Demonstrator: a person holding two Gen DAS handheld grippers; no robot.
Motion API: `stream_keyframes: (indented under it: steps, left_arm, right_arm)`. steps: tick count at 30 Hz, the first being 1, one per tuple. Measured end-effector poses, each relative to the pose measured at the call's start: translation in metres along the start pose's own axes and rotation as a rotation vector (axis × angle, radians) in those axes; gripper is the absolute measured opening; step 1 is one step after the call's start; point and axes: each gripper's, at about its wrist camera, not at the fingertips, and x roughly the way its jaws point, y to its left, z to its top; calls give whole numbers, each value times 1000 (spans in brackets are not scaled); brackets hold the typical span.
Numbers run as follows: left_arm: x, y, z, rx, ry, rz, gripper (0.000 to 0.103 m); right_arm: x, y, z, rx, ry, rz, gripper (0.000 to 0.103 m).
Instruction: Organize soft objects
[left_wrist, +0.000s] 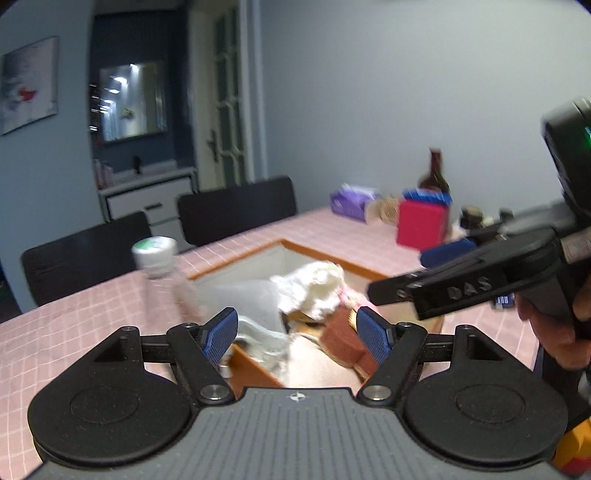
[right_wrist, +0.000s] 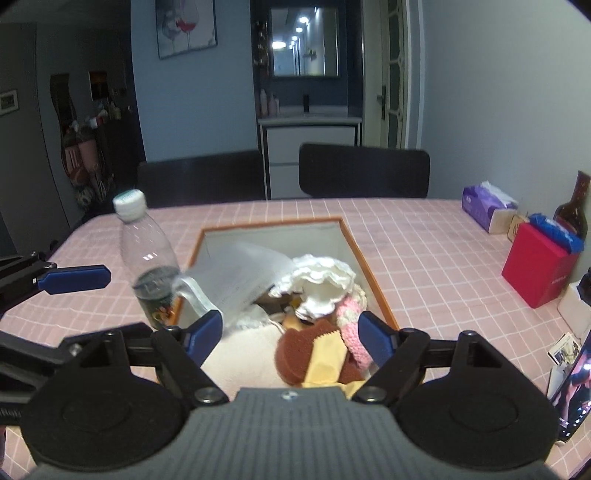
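An orange-rimmed tray (right_wrist: 352, 240) on the pink checked table holds soft things: a white crumpled cloth (right_wrist: 321, 280), a grey translucent bag (right_wrist: 243, 277), a brown sponge (right_wrist: 299, 350), a yellow cloth (right_wrist: 327, 360), a pink and white knitted piece (right_wrist: 351, 321) and a cream cloth (right_wrist: 247, 354). My right gripper (right_wrist: 291, 338) hangs open above the tray's near end, nothing between its pads. My left gripper (left_wrist: 301, 332) is open too, over the same pile (left_wrist: 314, 291), empty. Its blue finger (right_wrist: 74, 278) shows at the left of the right wrist view. The right gripper's body (left_wrist: 480, 284) crosses the left wrist view.
A clear plastic bottle (right_wrist: 147, 266) with a white cap stands at the tray's left edge. At the right are a red box (right_wrist: 539, 269), a purple tissue pack (right_wrist: 487, 206), a dark bottle (right_wrist: 574, 210) and a phone (right_wrist: 576, 387). Two black chairs (right_wrist: 364, 170) stand behind the table.
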Motion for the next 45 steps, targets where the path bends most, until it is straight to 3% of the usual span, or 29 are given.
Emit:
stream_keyframes:
  steps: [7, 11, 17, 21, 25, 31, 40, 45]
  left_arm:
    - [-50, 22, -7, -114, -189, 126, 86]
    - [-72, 28, -15, -120, -269, 251, 86]
    - [-80, 28, -44, -114, -303, 464, 88]
    - [-71, 26, -70, -136, -261, 550, 90]
    - [-61, 25, -87, -188, -172, 538, 91]
    - [-54, 26, -106, -240, -31, 497, 95]
    - [-58, 34, -135, -280, 39, 526, 95]
    - [-56, 29, -136, -259, 47, 521, 95]
  right_arm:
    - [-38, 38, -20, -6, -167, -7, 84]
    - [-52, 58, -39, 3, -245, -18, 85]
    - [-63, 82, -74, 41, -336, -20, 90]
    - [-59, 96, -95, 49, -352, -42, 95]
    - [-46, 107, -108, 3, -299, -65, 96]
    - [-27, 110, -117, 32, -211, -42, 95]
    - [-5, 110, -132, 41, -104, -63, 95]
    - [-1, 106, -131, 44, -98, -75, 95]
